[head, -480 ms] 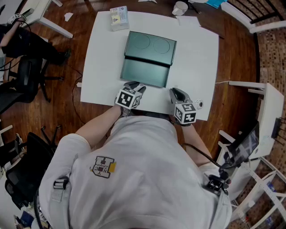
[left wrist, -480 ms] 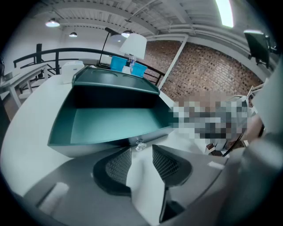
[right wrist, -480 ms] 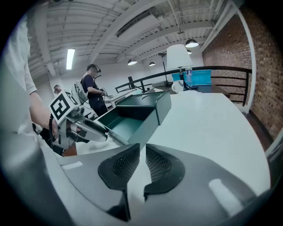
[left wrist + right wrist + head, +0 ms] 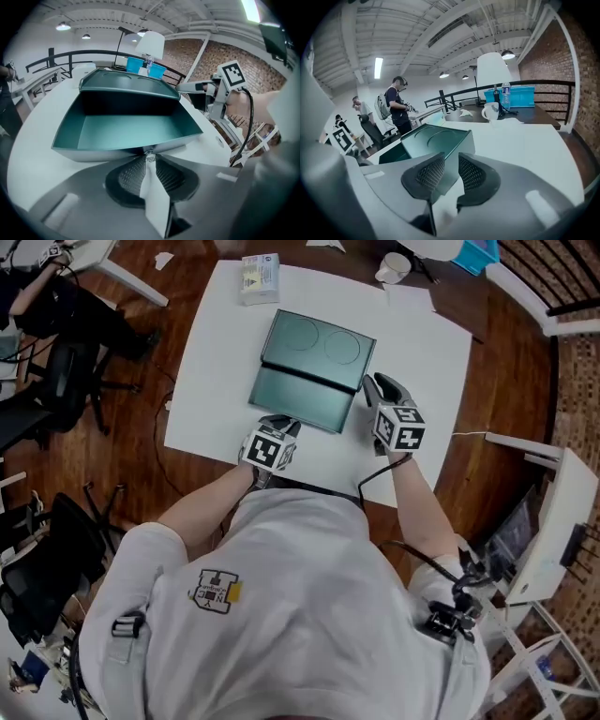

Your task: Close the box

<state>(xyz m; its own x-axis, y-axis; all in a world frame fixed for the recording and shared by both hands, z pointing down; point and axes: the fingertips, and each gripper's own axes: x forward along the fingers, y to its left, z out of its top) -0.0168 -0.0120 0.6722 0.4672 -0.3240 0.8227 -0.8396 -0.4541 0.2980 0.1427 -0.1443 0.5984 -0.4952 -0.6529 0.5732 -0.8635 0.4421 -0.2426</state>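
On the white desk (image 4: 427, 371) a teal box (image 4: 302, 396) lies open, its lid (image 4: 319, 345) hinged back on the far side of the tray. At the box's near wall sits the left tool (image 4: 280, 422), narrowed to a pinch, its tips meeting on a small shiny piece low on that wall. Just beside the box's right side, level with the hinge, is the right tool (image 4: 374, 383), its jaws standing apart with the lid's right corner showing between them, pads not pressing it. Beyond the box's far left corner lies a small carton (image 4: 259, 276).
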